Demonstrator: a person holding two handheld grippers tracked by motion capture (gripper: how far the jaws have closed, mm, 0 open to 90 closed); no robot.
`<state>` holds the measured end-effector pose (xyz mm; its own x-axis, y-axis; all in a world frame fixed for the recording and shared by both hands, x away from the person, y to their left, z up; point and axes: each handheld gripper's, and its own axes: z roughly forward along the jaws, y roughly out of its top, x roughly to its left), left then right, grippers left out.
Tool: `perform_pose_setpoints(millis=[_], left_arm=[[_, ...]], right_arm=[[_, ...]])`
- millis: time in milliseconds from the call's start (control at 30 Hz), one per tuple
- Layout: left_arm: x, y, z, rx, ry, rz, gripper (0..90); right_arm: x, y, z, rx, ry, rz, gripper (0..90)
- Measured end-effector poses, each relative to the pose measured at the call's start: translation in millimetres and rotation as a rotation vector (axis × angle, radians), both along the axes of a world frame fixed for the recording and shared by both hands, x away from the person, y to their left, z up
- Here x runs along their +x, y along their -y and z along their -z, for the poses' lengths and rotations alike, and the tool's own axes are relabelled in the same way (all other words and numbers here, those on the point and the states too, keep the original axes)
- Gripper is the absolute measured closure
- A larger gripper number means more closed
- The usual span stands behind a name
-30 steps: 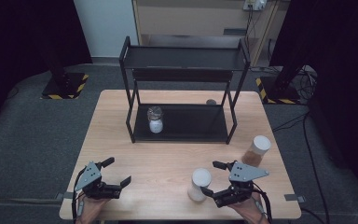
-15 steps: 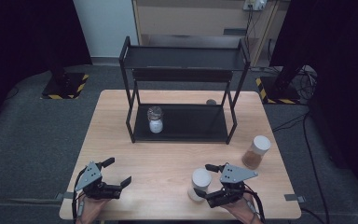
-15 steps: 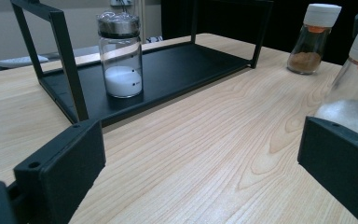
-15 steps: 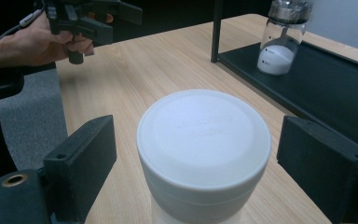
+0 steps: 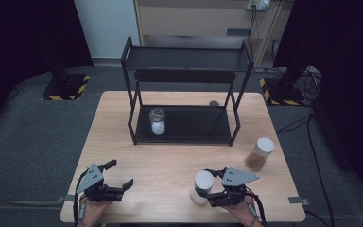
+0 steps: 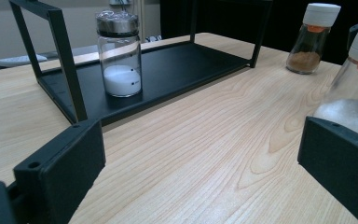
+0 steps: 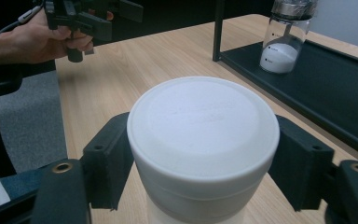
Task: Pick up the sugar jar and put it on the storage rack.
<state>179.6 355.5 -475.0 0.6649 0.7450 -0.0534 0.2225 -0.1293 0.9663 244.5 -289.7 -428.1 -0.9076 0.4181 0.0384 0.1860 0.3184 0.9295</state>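
The right gripper [image 5: 207, 190] had just been closing, and its black fingers [image 7: 109, 158] sat against both sides of the white-capped jar [image 5: 202, 186] near the front edge of the table [image 5: 170, 161], clamped just under the cap, probably because the broad lid gives a lip that keeps the jar from slipping when lifted. The jar stood upright on the wood, so the lift had not begun. The left gripper [image 5: 118, 176] hovered well apart at the front left, its fingers [image 6: 60, 170] spread wide with nothing between them (seemingly waiting its turn). A black two-tier rack [image 5: 184, 127] stood at the back of the table, and on its lower shelf was a glass shaker [image 5: 157, 121] with a metal top and white grains, which suggests the held jar is bound for the same shelf. A second white-capped jar [image 5: 260, 153] of brown powder stood to the right, beside the rack, likely next in line. No brand or wording could be read; the shaker bore only a few small dark marks.
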Motion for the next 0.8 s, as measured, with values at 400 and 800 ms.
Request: perform_pose_setpoints(millis=[400,800], left_arm=[[0.3,-0.2,0.2,-0.001,-0.001,0.002,0.0],[0.2,-0.3,0.2,-0.002,0.001,0.000,0.0]], right_arm=[[-2.6,-0.2,2.9,0.010,0.004,0.009,33.9],[0.5,-8.1,-4.1,-0.006,-0.001,0.003,33.9]])
